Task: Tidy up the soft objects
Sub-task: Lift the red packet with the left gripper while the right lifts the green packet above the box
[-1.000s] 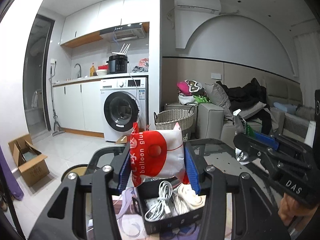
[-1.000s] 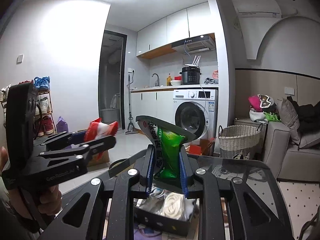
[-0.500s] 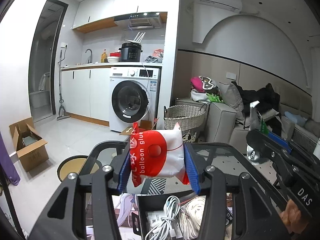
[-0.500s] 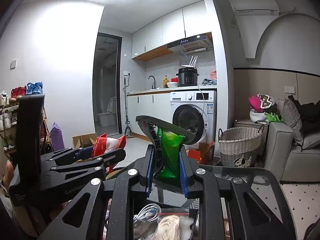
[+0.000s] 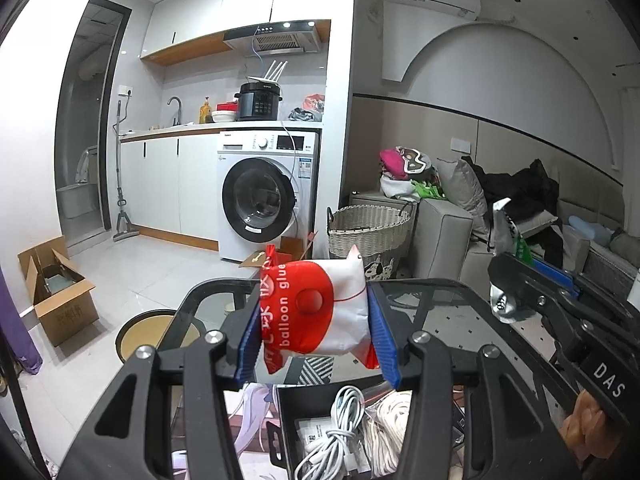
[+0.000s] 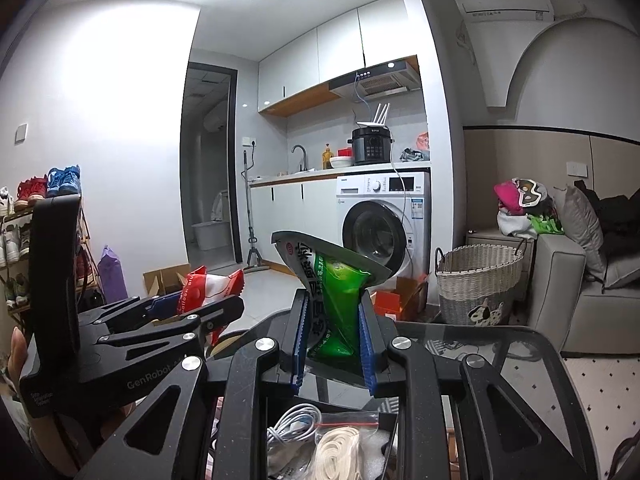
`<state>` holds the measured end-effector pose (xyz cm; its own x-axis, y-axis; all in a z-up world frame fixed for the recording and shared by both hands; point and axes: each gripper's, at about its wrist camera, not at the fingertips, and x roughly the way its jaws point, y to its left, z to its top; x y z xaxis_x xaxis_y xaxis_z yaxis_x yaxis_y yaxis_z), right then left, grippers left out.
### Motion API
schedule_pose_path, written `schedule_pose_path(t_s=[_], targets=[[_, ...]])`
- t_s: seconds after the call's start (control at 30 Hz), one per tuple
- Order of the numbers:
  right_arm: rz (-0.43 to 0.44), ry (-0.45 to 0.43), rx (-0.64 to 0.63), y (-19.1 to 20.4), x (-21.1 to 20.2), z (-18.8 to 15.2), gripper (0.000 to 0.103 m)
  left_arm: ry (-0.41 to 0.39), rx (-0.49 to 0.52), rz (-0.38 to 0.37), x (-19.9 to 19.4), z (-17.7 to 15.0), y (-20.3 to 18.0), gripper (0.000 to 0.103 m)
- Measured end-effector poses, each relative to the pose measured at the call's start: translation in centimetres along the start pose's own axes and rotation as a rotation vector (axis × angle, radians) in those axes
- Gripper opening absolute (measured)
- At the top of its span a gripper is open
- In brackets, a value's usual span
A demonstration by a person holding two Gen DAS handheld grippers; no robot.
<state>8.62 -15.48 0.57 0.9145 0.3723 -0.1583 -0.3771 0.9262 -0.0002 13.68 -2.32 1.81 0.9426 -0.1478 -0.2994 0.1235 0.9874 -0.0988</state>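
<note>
My left gripper (image 5: 314, 320) is shut on a red and white "balloon glue" packet (image 5: 316, 314), held above a glass table (image 5: 452, 312). My right gripper (image 6: 332, 328) is shut on a green and grey pouch (image 6: 338, 296), squeezed narrow between the blue pads. In the right wrist view the left gripper (image 6: 176, 312) and its red packet (image 6: 208, 286) show at the left. The right gripper (image 5: 560, 292) with its pouch (image 5: 506, 232) appears at the right of the left wrist view. A black box (image 5: 292, 420) holding white cables (image 5: 340, 428) and coiled cord (image 5: 384, 428) lies below both.
A wicker basket (image 5: 368, 232) stands on the floor beside a grey sofa (image 5: 444, 232) piled with clothes. Behind are a washing machine (image 5: 264, 196), a cardboard box (image 5: 56, 288) on the tiled floor and a shoe rack (image 6: 24, 240) at the left wall.
Both grippers drew back and rose a little with their packets; the box of cables slid lower in both views. Neither grip changed.
</note>
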Motion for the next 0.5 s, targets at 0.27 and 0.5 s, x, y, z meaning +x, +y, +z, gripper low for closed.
schedule_pose_path(t_s=[0.27,0.5], targets=[[-0.027,0.094,0.014,-0.8,2.3,-0.3,0.022,0.146,-0.028,-0.014,3.0,-0.4,0.4,0.048],[-0.010,0.305,0.036,-1.3,6.2,-2.5,0.022,0.314,-0.047,-0.046,5.9,-2.0,0.1,0.048]])
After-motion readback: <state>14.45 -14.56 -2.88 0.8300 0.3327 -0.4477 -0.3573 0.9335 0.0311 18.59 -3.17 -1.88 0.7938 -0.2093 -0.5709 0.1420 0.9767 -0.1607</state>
